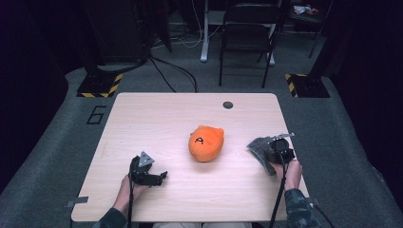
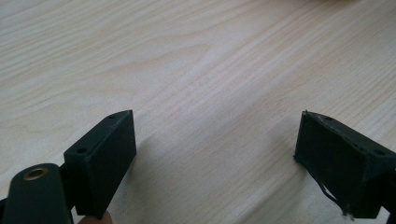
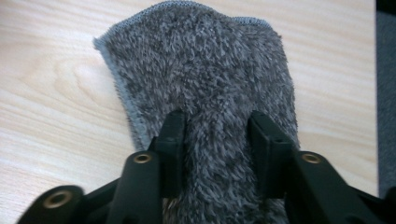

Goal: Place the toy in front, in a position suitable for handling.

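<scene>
An orange plush toy (image 1: 206, 142) with a small black mark on its face lies at the middle of the wooden table (image 1: 157, 118). My right gripper (image 1: 266, 151) is at the table's right edge, shut on a fuzzy grey cloth (image 1: 258, 148). In the right gripper view the grey cloth (image 3: 205, 79) spreads out ahead of the right gripper (image 3: 215, 122), bunched between the two jaws. My left gripper (image 1: 161, 176) rests near the front left of the table, to the lower left of the toy. In the left gripper view the left gripper (image 2: 215, 135) stands open over bare wood.
A small dark round cap (image 1: 228, 105) sits in the table top near its far edge. Beyond the table stand a black folding chair (image 1: 248, 33) and two floor bases with yellow-black stripes (image 1: 100, 85). Cables run across the grey floor.
</scene>
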Demonstrator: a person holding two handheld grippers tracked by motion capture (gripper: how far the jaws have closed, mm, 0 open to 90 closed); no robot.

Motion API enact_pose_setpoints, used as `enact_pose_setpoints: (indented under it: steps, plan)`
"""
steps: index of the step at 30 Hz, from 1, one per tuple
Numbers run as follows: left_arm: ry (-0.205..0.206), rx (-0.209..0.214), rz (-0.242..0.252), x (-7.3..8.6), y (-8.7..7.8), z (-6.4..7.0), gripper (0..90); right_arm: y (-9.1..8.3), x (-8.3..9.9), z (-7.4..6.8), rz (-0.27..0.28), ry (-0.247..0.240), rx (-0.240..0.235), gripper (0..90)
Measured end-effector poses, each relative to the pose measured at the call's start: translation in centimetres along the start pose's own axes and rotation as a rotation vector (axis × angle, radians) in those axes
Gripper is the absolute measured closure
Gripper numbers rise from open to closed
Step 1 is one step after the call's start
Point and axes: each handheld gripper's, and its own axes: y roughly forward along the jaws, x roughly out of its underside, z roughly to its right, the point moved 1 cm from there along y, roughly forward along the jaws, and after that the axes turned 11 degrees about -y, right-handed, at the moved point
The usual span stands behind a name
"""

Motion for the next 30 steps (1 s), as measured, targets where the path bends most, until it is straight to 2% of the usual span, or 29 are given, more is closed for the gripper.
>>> enact_pose_setpoints:
  steps: [2, 4, 5, 10, 12, 16, 21, 27, 30]
  plan:
    - [0.000, 0.000, 0.000, 0.0, 0.0, 0.0, 12.1, 0.1, 0.1, 0.1, -0.017, 0.010, 0.001, 43.6]
    - [0.001, -0.001, -0.001, 0.0, 0.0, 0.0, 12.1, -0.1, 0.0, 0.2, -0.013, 0.039, 0.004, 33.0]
    - [0.000, -0.002, 0.002, 0.0, 0.0, 0.0, 12.1, -0.3, -0.1, 0.3, 0.000, 0.030, -0.001, 28.4]
    - [-0.001, -0.002, 0.002, 0.0, 0.0, 0.0, 12.1, -1.5, -0.6, 0.2, 0.053, 0.051, -0.041, 16.0]
    - [0.001, -0.003, 0.001, 0.0, 0.0, 0.0, 12.1, -1.9, -0.9, -0.1, 0.069, 0.054, -0.058, 14.8]
    - [0.000, -0.001, -0.003, 0.0, 0.0, 0.0, 12.1, -2.6, -1.4, -0.9, 0.098, 0.028, -0.082, 13.3]
    - [0.002, -0.002, -0.003, 0.0, 0.0, 0.0, 12.1, -3.7, -2.3, -1.8, 0.142, 0.032, -0.115, 12.6]
    - [-0.004, -0.004, -0.002, 0.0, -0.1, 0.0, 12.1, -4.8, -3.5, -3.4, 0.185, 0.000, -0.151, 12.7]
    - [-0.010, -0.012, 0.005, 0.1, -0.1, 0.0, 12.1, -5.1, -4.2, -4.2, 0.205, -0.031, -0.168, 12.7]
